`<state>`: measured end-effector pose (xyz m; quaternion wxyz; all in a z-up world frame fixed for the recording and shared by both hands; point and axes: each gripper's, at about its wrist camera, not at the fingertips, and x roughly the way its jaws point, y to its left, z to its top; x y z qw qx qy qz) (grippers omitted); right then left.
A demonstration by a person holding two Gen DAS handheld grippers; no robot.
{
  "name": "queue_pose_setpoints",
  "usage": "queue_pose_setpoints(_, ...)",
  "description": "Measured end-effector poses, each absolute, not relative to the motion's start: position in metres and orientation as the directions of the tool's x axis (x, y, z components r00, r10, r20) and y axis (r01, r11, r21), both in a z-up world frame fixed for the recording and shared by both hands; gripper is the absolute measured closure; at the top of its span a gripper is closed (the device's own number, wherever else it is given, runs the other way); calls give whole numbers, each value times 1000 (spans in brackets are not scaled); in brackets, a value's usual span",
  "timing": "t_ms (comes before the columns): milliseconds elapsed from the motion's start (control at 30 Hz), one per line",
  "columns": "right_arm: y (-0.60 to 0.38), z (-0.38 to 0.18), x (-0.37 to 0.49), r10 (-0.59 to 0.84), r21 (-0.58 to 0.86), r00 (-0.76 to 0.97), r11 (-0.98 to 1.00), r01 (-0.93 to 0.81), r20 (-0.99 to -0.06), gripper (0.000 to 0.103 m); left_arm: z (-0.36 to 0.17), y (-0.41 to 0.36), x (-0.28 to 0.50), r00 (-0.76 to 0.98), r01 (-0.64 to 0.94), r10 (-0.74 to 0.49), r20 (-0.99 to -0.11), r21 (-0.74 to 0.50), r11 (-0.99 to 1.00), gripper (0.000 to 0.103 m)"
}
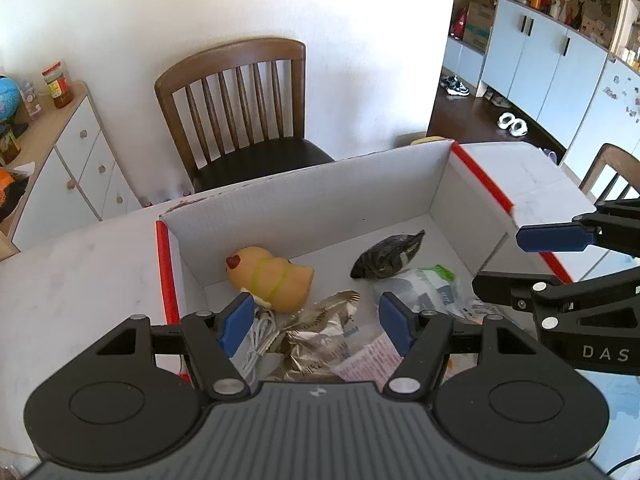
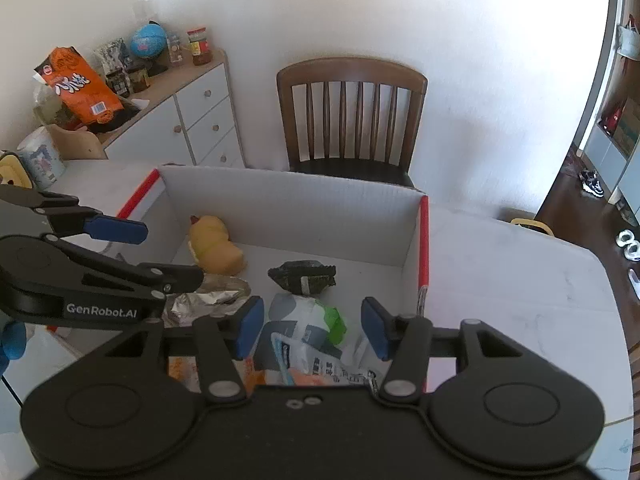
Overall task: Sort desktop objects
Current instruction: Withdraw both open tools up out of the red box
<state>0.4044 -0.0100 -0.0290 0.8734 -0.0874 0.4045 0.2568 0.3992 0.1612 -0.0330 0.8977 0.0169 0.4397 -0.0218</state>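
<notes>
An open white cardboard box [image 1: 320, 200] [image 2: 300, 208] with red edges stands on the white table. Inside lie a yellow duck toy [image 1: 272, 276] [image 2: 216, 250], a dark crumpled packet [image 1: 388, 256] [image 2: 302, 276], a silver foil packet [image 1: 320, 332] [image 2: 204, 298], a white cable [image 1: 260, 336], a pink packet [image 1: 372, 360] and a white-and-green pouch [image 1: 424, 284] [image 2: 308, 316]. My left gripper [image 1: 316, 320] [image 2: 160, 254] hovers open over the box's near left part, nothing between its blue pads. My right gripper [image 2: 313, 326] [image 1: 520, 260] hovers open above the pouch on the near right.
A wooden chair [image 1: 240, 108] [image 2: 352, 116] stands behind the table against the wall. A white drawer cabinet [image 1: 76, 160] [image 2: 192, 120] at the left carries jars, a globe [image 2: 149, 41] and an orange bag [image 2: 78, 84]. Bare tabletop [image 2: 500, 280] lies right of the box.
</notes>
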Motion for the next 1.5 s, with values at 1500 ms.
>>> queue_pose_setpoints(1500, -43, 1, 290, 396, 45, 615, 862, -505, -682, 37, -6, 144, 260, 680, 111, -120, -724, -61, 992, 29)
